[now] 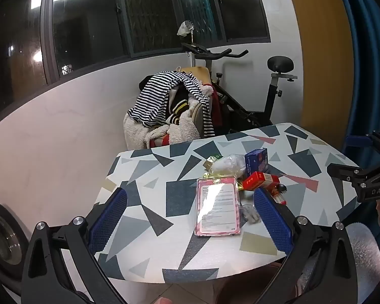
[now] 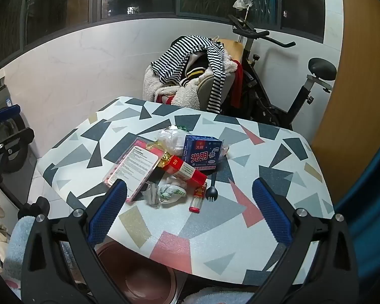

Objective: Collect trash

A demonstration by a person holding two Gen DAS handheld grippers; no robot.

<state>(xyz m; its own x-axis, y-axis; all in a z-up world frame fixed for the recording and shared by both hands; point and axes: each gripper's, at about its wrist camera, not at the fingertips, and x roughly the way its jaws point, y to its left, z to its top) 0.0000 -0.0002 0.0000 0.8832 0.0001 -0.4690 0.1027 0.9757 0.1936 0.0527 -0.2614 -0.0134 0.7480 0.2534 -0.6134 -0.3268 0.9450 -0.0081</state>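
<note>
A pile of trash lies mid-table: a pink flat package (image 1: pixel 217 205) (image 2: pixel 133 167), a blue box (image 1: pixel 256 160) (image 2: pixel 202 153), a red box (image 1: pixel 259 181) (image 2: pixel 183 171), a clear plastic bag (image 2: pixel 171 139), crumpled wrappers (image 2: pixel 164 192), a red lighter (image 2: pixel 197 200) and a black spork (image 2: pixel 211 190). My left gripper (image 1: pixel 190 217) hovers open over the table's near edge, the pink package just ahead between its fingers. My right gripper (image 2: pixel 190 212) is open too, short of the pile, holding nothing. Each gripper shows at the other view's edge.
The table (image 2: pixel 215 240) has a geometric-patterned top. A brown-red bin (image 2: pixel 139 273) sits below its near edge. Behind stand a chair heaped with clothes (image 2: pixel 190 71) and an exercise bike (image 2: pixel 278 88). A washing machine (image 1: pixel 0 233) is on the left.
</note>
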